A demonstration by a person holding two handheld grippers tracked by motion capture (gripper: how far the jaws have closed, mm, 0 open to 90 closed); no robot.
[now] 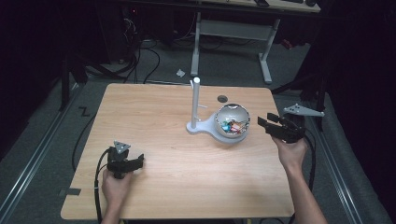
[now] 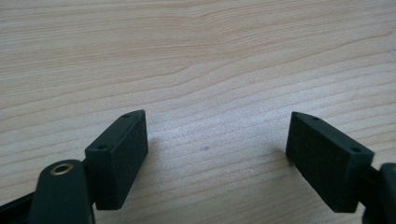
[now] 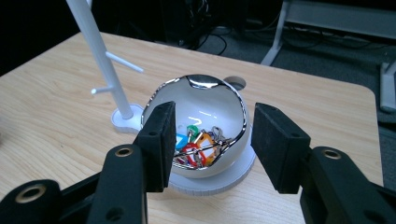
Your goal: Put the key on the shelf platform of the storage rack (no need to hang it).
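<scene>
At the near left of the wooden table (image 1: 154, 112), well away from the shiny bowl (image 1: 232, 121), the left gripper (image 1: 138, 162) rests low over bare wood, its jaws spread wide with nothing between them. To the bowl's immediate left rises a white peg stand (image 1: 195, 100), its flat base running under the bowl. The bowl itself sits right of the table's centre, tipped open toward the right, with a tangle of coloured clips or key tags (image 1: 233, 126) inside; which they are cannot be told. Just right of the bowl, the right gripper (image 1: 263, 123) hangs level, jaws moderately wide and empty, pointing leftward straight at the bowl's mouth. The contents lie directly ahead of this gripper, making the right hand (image 1: 292, 154) by far the nearer one for a reach inside.
</scene>
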